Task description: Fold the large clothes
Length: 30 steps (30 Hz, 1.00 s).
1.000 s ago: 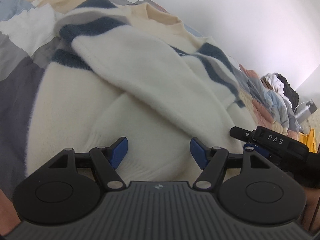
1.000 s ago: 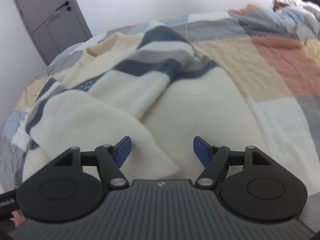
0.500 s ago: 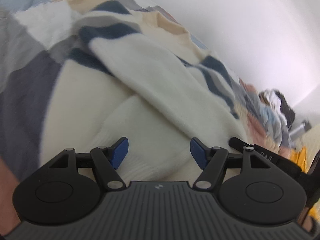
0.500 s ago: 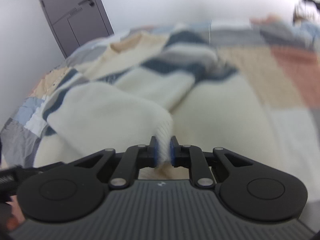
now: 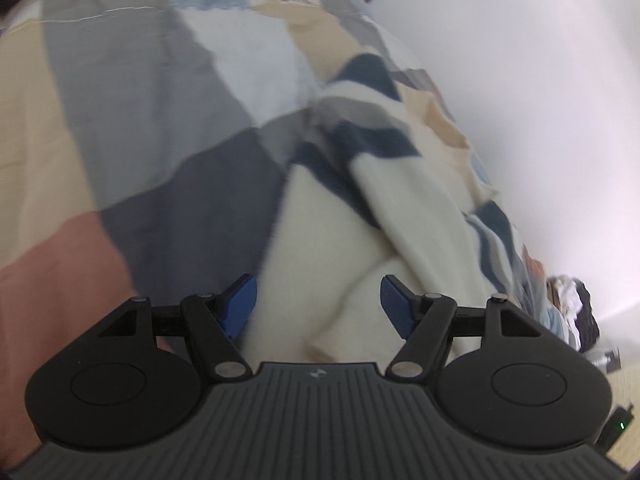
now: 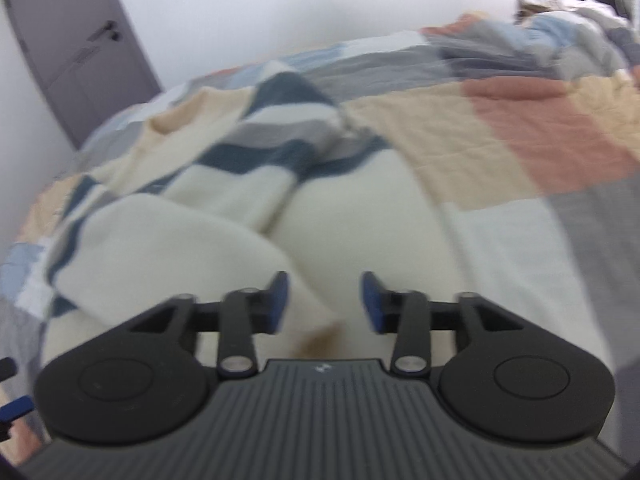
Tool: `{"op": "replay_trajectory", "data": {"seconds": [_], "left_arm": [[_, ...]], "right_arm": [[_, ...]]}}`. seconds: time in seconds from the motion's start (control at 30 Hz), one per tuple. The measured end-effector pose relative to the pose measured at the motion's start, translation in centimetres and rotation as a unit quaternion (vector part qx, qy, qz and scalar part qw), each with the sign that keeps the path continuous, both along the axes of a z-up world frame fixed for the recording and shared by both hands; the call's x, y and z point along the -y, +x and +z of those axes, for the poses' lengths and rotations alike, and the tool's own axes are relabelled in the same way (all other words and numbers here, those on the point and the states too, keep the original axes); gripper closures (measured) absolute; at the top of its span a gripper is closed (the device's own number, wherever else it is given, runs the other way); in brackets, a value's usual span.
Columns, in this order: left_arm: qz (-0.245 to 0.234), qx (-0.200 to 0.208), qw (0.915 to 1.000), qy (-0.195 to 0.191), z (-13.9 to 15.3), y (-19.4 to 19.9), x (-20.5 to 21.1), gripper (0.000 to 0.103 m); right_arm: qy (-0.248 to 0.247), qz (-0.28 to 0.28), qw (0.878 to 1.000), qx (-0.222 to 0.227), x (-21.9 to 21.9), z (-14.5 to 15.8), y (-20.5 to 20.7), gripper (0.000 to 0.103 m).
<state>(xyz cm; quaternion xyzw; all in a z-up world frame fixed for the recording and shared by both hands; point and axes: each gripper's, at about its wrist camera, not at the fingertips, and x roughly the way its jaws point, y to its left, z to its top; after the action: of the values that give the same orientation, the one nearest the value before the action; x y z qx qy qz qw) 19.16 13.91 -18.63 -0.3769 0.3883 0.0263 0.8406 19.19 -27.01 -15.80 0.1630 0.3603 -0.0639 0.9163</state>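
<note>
Cream sweater (image 6: pixel 352 216) with navy and grey stripes lies on the patchwork quilt (image 6: pixel 540 128) of the bed, both sleeves already laid in over the body. Collar end points toward the grey door (image 6: pixel 76 52); hem end lies nearest the grippers.

Right gripper (image 6: pixel 324 304): jaws have just been opening. The folded sleeve's cuff (image 6: pixel 316 316) sits below the gap, but neither blue pad presses on it, so I read it as released. Left gripper (image 5: pixel 318 306): jaws stand apart, nothing clamped, hovering at the sweater's left edge where cream knit meets the dark grey quilt square. Both views are blurred, so the fine contact at the cuff is hard to confirm.

Risks from here, as I judge them:
- Thick, springy knit. The freed sleeve may slide off the body once nothing holds it, spoiling the fold line.
- The next fold probably needs the hem taken at both corners. A pinch through only the top layer would lift the sleeve and leave the body behind.
- A pad could catch the quilt along with the hem at the left edge and drag the bedding.
- Uneven lift between the two hands would skew the fold.
</note>
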Motion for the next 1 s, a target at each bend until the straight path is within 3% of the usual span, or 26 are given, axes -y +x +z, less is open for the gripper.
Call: {"op": "replay_trajectory", "data": {"seconds": [0.07,0.13,0.17,0.27,0.37,0.47,0.67,0.8,0.9,1.0], "left_arm": [[0.011,-0.014,0.9998,-0.006,-0.6,-0.3,-0.4,0.030],[0.008,-0.028,0.9993,-0.022,-1.4,-0.6,-0.4,0.030],[0.006,-0.035,0.9990,-0.026,-1.7,-0.7,-0.3,0.030],[0.017,-0.055,0.9978,-0.031,-2.8,-1.1,0.3,0.030],[0.009,-0.065,0.9978,0.000,-3.0,-1.1,2.1,0.030],[-0.008,-0.066,0.9977,0.009,-3.0,-1.2,3.3,0.030],[-0.054,-0.065,0.9962,-0.021,-3.9,-2.1,3.2,0.030],[-0.059,-0.061,0.9936,-0.076,-4.4,-2.7,2.3,0.030],[-0.047,-0.050,0.9925,-0.101,-4.6,-2.8,2.0,0.030],[-0.045,-0.043,0.9914,-0.115,-4.7,-2.6,2.0,0.030]], "right_arm": [[0.002,-0.015,1.000,-0.008,0.5,0.2,-0.6,0.041],[0.005,-0.049,0.999,-0.017,1.2,0.3,-1.0,0.023],[0.010,-0.069,0.997,-0.024,1.5,0.2,-1.1,0.020],[0.031,-0.120,0.991,-0.059,2.5,-0.5,-1.1,0.020],[0.045,-0.167,0.981,-0.091,2.9,-1.9,-0.9,0.020],[0.050,-0.175,0.977,-0.114,3.4,-2.9,-0.6,0.020],[0.063,-0.150,0.979,-0.121,3.5,-3.8,-0.1,0.018],[0.130,-0.137,0.976,-0.107,3.9,-3.8,-0.9,0.017],[0.237,-0.079,0.967,-0.043,3.5,-2.8,-2.0,0.018],[0.292,-0.019,0.956,0.000,2.5,-1.8,-2.5,0.018]]}}
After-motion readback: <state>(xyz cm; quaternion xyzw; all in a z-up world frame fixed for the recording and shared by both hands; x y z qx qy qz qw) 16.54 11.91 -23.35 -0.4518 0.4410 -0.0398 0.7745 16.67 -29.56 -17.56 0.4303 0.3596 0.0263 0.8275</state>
